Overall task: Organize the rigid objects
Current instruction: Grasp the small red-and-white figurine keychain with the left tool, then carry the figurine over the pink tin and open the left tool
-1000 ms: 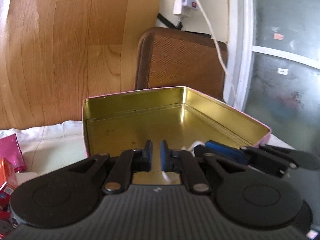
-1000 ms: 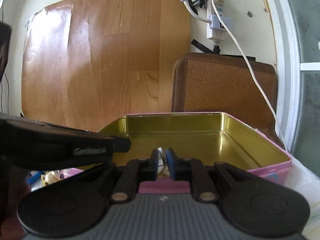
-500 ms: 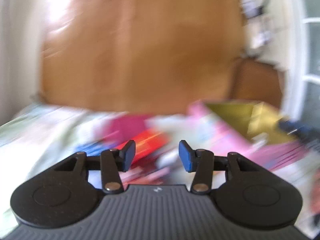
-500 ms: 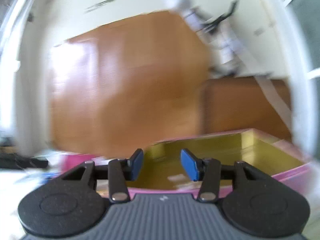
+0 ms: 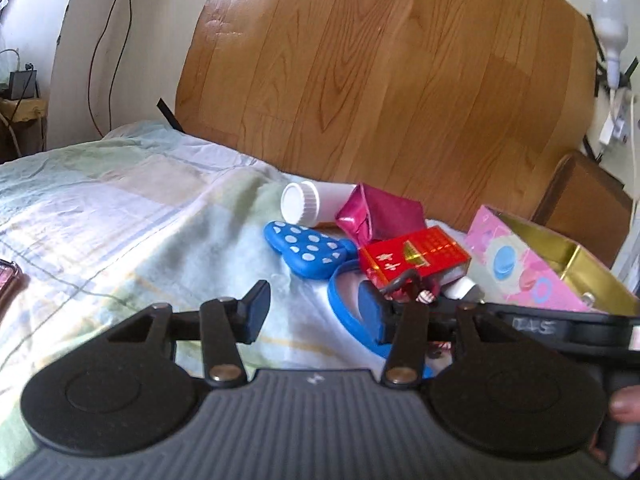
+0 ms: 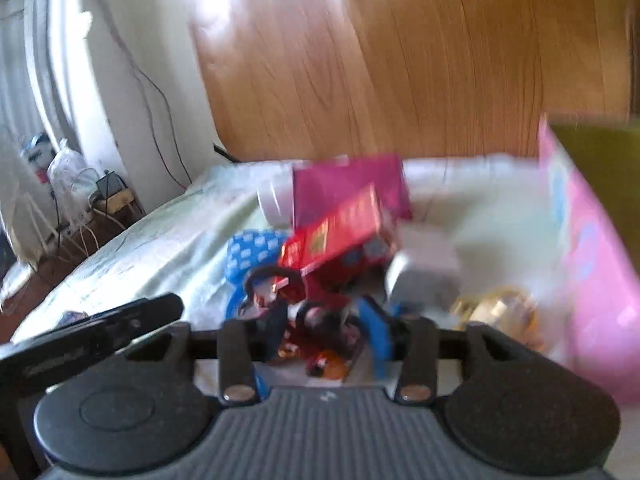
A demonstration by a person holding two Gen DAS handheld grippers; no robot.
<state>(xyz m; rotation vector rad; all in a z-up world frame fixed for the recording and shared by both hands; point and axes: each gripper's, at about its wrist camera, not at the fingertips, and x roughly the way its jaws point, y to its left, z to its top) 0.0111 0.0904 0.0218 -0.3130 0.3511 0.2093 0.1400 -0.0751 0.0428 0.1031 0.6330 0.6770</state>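
- The bed (image 5: 120,200) carries everything; its pale blanket makes a soft floor, so the loose things lie tilted against one another rather than flat.
- The pink tin (image 5: 540,276) sits open at the right edge of the heap, gold inside showing; it is likely placed just beside the pile so that each thing needs only a short carry into it.
- The pile lies between the headboard (image 5: 380,80) and the grippers; a white bottle (image 5: 308,204) lies on its side at the back, a magenta pouch (image 5: 376,216) leans on it, a red box (image 5: 416,258) rests tilted on top, a blue spotted case (image 5: 308,250) lies at the left; none of these is in the tin yet.
- The left gripper (image 5: 312,312) hovers low before the pile with its jaws opening and nothing between them; a blue ring (image 5: 344,304) lies around its right finger's tip, touching or not I cannot tell.
- The right gripper (image 6: 328,332) is aimed at small dark and red bits at the pile's near edge; its jaws are closing on that clutter, though blur hides whether the pads press anything.
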